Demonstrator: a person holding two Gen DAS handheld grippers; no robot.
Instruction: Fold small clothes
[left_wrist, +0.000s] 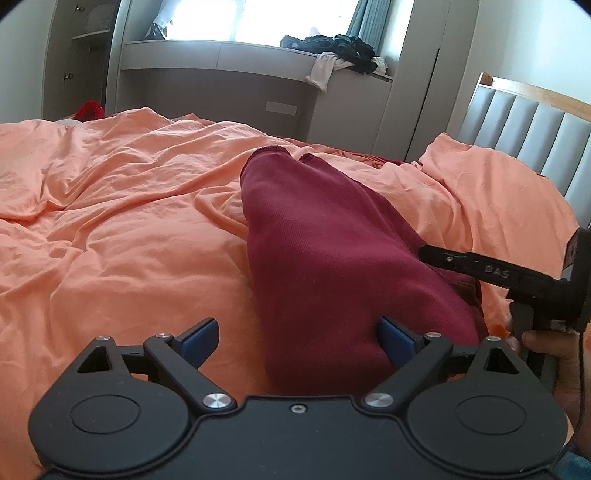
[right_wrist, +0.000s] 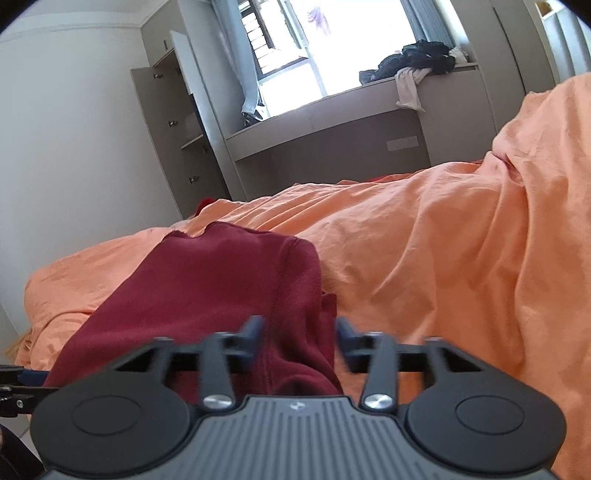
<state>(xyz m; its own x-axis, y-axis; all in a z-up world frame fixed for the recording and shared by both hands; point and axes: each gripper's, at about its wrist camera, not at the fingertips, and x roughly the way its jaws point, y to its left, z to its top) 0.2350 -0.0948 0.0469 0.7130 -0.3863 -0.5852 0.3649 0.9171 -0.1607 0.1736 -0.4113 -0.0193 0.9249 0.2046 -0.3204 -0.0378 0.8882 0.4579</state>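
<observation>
- Across both wrist views, orange bedsheet (left_wrist: 110, 192) is covering the whole bed, wrinkled, serving as the folding surface; padded headboard (left_wrist: 524, 136) is showing at 2 o'clock in the left view.
- Beyond the bed at 12 o'clock, window bench (left_wrist: 221, 55) is carrying a heap of dark clothes (left_wrist: 332, 46); whether those are part of the job, cannot tell.
- Running from centre up toward 12 o'clock in the left view, maroon garment (left_wrist: 325, 251) is lying on the sheet as a long narrow strip, layers apparently doubled lengthwise, hemmed far end at the top.
- Judging progress: lengthwise fold is looking done, crosswise fold is still left, so roughly midway on this piece; near end is bunching at the grippers, not yet flat.
- At 6 o'clock in the left view, left gripper (left_wrist: 297, 341) is standing released, blue pads wide apart, garment's near end lying between them, right pad touching the cloth, nothing pinched.
- At 6 o'clock in the right view, right gripper (right_wrist: 299, 332) is showing motion blur, jaws parted about halfway, straddling the garment's seamed edge; pads not pressing it, as far as the blur allows.
- At 3 o'clock in the left view, that right gripper is reaching onto the garment's right edge, person's hand (left_wrist: 550, 350) on its handle.
- Next move probably needs both sets of tongs clamping near corners.
</observation>
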